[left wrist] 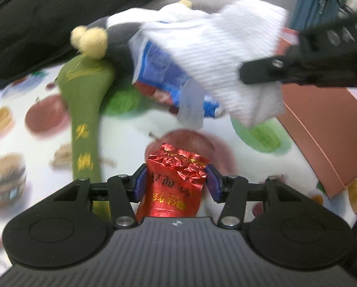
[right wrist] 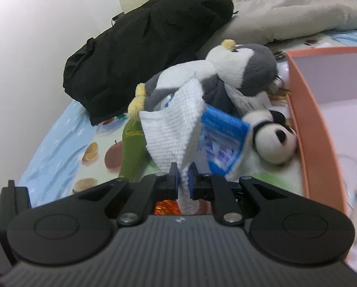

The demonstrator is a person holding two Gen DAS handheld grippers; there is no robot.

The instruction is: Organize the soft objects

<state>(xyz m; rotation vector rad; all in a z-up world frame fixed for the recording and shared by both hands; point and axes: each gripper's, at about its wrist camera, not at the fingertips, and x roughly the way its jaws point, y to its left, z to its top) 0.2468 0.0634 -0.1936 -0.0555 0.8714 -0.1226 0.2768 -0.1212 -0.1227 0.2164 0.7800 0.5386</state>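
My left gripper (left wrist: 176, 181) is shut on a crinkled red foil packet (left wrist: 176, 174) held above the fruit-printed sheet (left wrist: 130, 129). My right gripper (right wrist: 183, 179) is shut on a white knitted cloth (right wrist: 173, 129), which fans out ahead of it. In the left wrist view that cloth (left wrist: 226, 55) hangs from the right gripper (left wrist: 245, 71) at the upper right. Behind it lie a grey-and-white penguin plush (right wrist: 238, 69), a small panda plush (right wrist: 274, 143), a blue-and-white plastic pack (right wrist: 221, 138) and a long green soft toy (left wrist: 83, 110).
A salmon-pink open box (right wrist: 310, 119) stands on the bed at the right, next to the panda. A black jacket (right wrist: 142, 47) lies at the back left and a grey pillow (right wrist: 298, 12) at the back right.
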